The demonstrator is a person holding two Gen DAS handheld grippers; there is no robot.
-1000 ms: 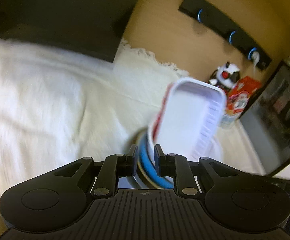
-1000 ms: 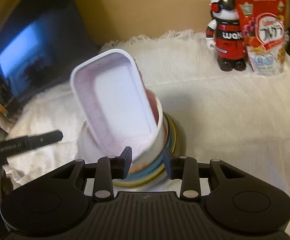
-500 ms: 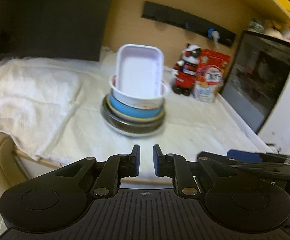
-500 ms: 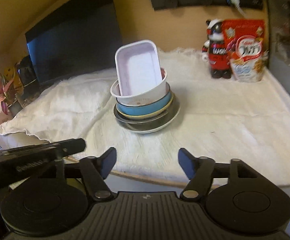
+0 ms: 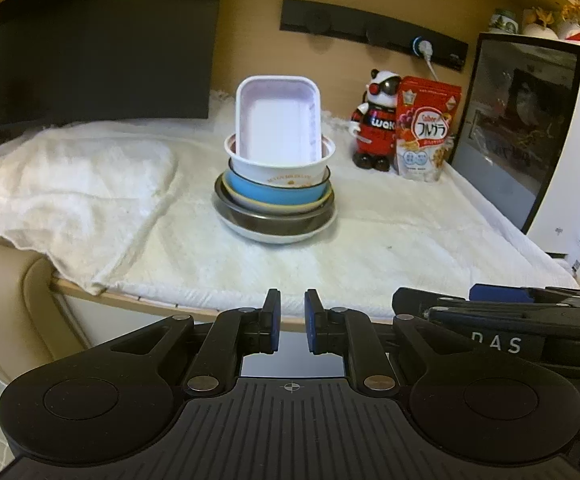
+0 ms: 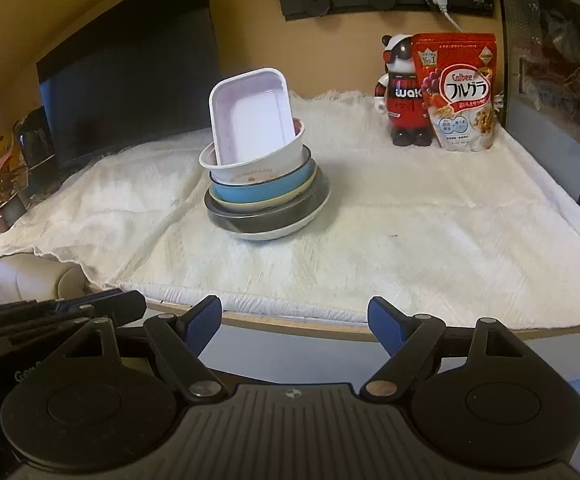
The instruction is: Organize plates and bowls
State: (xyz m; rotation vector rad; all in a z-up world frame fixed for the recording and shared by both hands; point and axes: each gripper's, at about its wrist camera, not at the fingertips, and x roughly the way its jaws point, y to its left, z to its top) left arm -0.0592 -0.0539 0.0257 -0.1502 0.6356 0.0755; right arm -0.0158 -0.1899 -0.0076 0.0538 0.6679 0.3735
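A stack of dishes [image 5: 275, 204] [image 6: 263, 196] stands mid-table on a white cloth: a white plate at the bottom, a dark bowl, a cream plate, a blue bowl and a white bowl [image 5: 279, 166] [image 6: 257, 164]. A white rectangular tray [image 5: 277, 120] [image 6: 249, 120] leans upright in the top bowl. My left gripper [image 5: 290, 320] is nearly shut and empty, off the table's front edge. My right gripper [image 6: 294, 320] is open and empty, also in front of the table edge; it shows at the right of the left wrist view [image 5: 510, 320].
A bear figure [image 5: 376, 128] [image 6: 404, 100] and a red cereal bag [image 5: 426, 132] [image 6: 458, 92] stand at the back right. A dark screen [image 5: 101, 44] [image 6: 129, 88] stands at the back left, a white appliance [image 5: 530, 132] at the right. The cloth [image 5: 69, 184] is bunched at left.
Both grippers have let go of the stack and pulled back off the table's front edge. The right gripper has opened wide. The stack stays put.
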